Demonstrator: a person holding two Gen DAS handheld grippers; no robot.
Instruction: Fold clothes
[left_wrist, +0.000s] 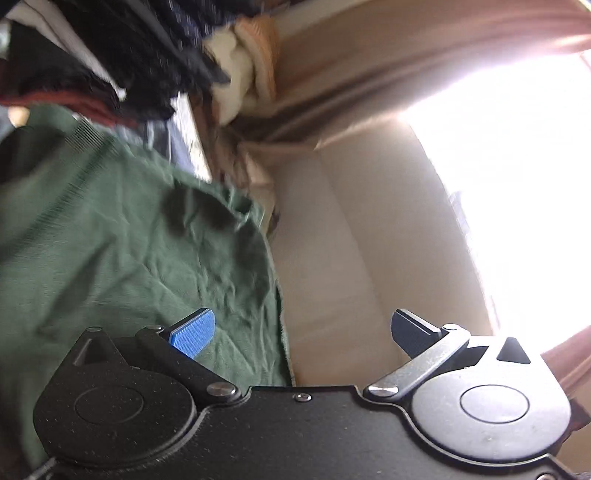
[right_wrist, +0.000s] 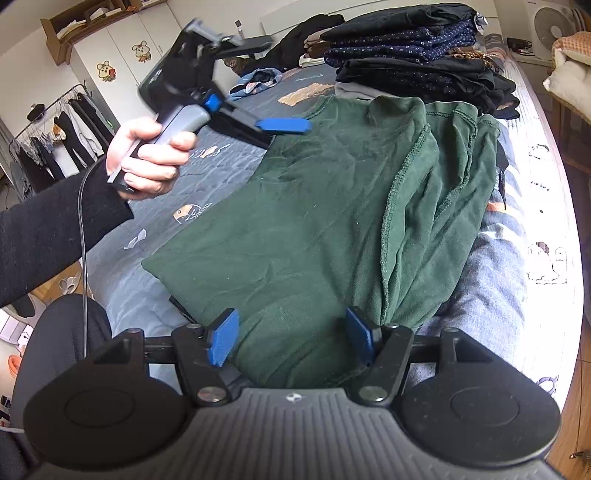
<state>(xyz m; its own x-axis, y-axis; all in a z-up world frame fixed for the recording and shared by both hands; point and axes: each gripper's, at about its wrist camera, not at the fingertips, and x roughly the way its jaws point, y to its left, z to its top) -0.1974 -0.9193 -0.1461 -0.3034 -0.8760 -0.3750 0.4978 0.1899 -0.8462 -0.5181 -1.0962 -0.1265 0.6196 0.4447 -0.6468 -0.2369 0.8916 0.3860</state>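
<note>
left gripper (left_wrist: 301, 334) gapes wide, empty, view blurred; right gripper (right_wrist: 291, 341) stands apart over the green garment (right_wrist: 314, 206), near hem hidden.

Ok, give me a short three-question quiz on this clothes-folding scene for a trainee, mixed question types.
1. True or false: the left gripper is clamped on the green garment.
2. What sits beyond the green garment on the bed? A) stack of folded dark clothes B) a laundry basket C) a suitcase
3. Fill in: a hand holds the left gripper; its sleeve is ____.

Key: 1 false, jaws wide open and empty. 2 A. 3 black.
</note>
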